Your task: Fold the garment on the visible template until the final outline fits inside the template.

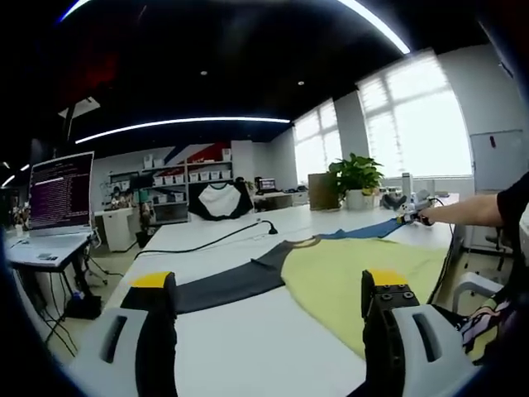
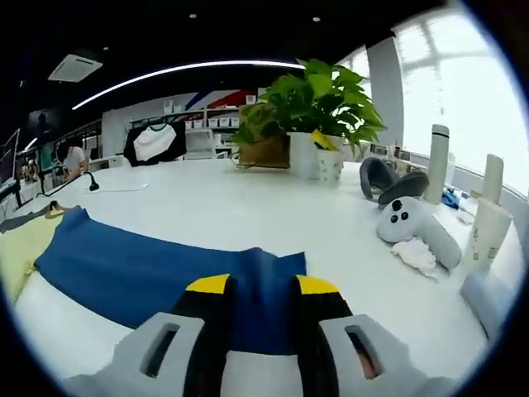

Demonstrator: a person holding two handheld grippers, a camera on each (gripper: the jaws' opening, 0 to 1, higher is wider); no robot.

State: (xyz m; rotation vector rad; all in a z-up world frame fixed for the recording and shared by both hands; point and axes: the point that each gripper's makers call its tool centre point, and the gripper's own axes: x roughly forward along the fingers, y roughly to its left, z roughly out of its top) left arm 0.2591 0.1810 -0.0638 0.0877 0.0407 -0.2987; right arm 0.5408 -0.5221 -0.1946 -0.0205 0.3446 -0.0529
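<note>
Garment (image 1: 347, 273) first: we see a shirt with a yellow-green body, one dark grey sleeve and one blue sleeve (image 2: 157, 269), spread flat on a white table (image 1: 248, 339). In the left gripper view, the left gripper (image 1: 269, 298) hovers above the table with its jaws wide apart and nothing between them. The grey sleeve runs across the gap between the jaws, just beyond their yellow tips, and the yellow body lies toward the right jaw. Past the garment, the blue sleeve stretches away to where a person's arm (image 1: 463, 211) reaches in holding the right gripper (image 1: 411, 218) at the sleeve's far end.

In the right gripper view, the right gripper (image 2: 263, 289) has its jaws drawn close together on the cuff end of the blue sleeve, with the cloth pinched between the yellow tips. The sleeve leads back toward the yellow body at the view's left edge.

Beyond the garment on the table stand a potted plant (image 2: 318, 107), a white handheld controller (image 2: 413, 227) and two tall white bottles (image 2: 489, 219). A black cable (image 1: 211, 241) trails along the table beside the grey sleeve. A monitor (image 1: 62, 192) stands on a separate desk beyond the table. The room is an office with shelving, another shirt hung up on display (image 1: 220, 200), bright windows and strip ceiling lights.
</note>
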